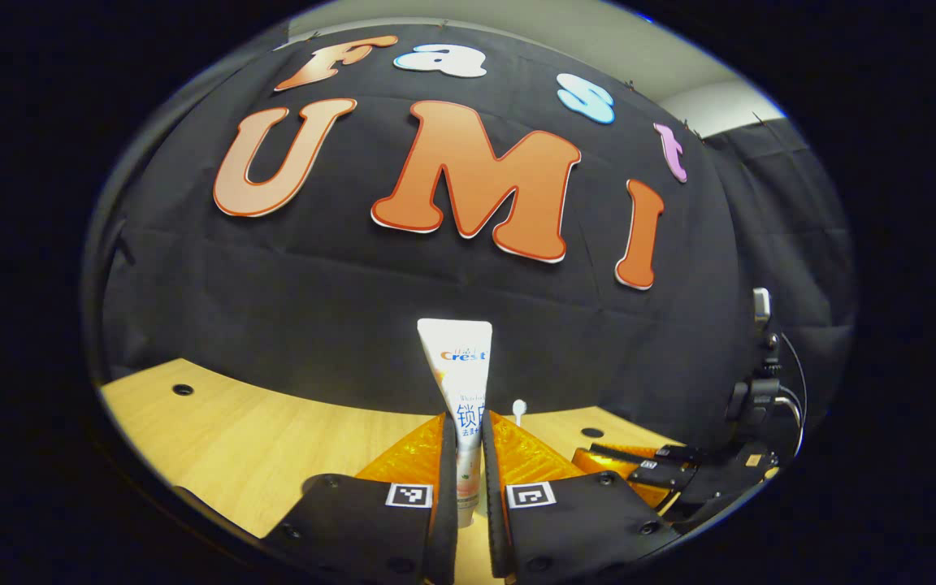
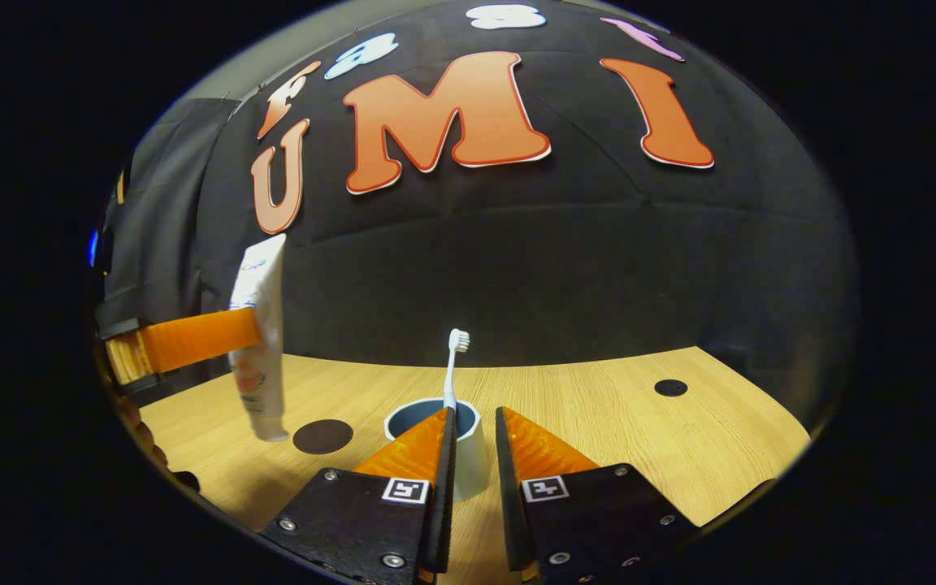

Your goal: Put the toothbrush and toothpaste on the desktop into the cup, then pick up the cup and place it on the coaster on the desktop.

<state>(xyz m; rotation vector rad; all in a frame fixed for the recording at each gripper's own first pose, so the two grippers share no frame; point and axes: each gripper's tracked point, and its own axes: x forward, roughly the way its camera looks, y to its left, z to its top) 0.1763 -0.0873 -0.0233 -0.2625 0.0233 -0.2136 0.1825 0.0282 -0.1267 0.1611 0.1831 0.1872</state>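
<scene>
The toothpaste (image 1: 460,406), a white soft tube with a flat crimped end up and its cap end down, was pinched upright between the jaws of the left gripper (image 1: 468,439). In the right gripper view the same tube (image 2: 259,341) hung clear above the counter (image 2: 598,422), tilted a little, with the left gripper (image 2: 253,329) reaching in from the left edge and both of its fingers pressed on the tube's middle. The cap end was off the wood, just left of the coaster (image 2: 322,436), a flat dark round disc lying on the counter.

The cup (image 2: 468,455) stood right of the coaster and apart from it, a pale, smooth, round cup with a bluish inside. The toothbrush (image 2: 452,370) stood in it, thin white handle nearly upright, bristled head at the top. The right gripper (image 2: 474,431) sat low and near, its jaws slightly parted on either side of the cup's rim; whether they touched the cup could not be told.

The counter was light wood with a fine straight grain and a few small dark round holes (image 2: 670,387). Open wood lay to the right of the cup and on to the far edge. In the left gripper view open wood spread to the left, and the right gripper (image 1: 663,467) showed low at the right. Black cloth walled the far side (image 2: 557,268).
</scene>
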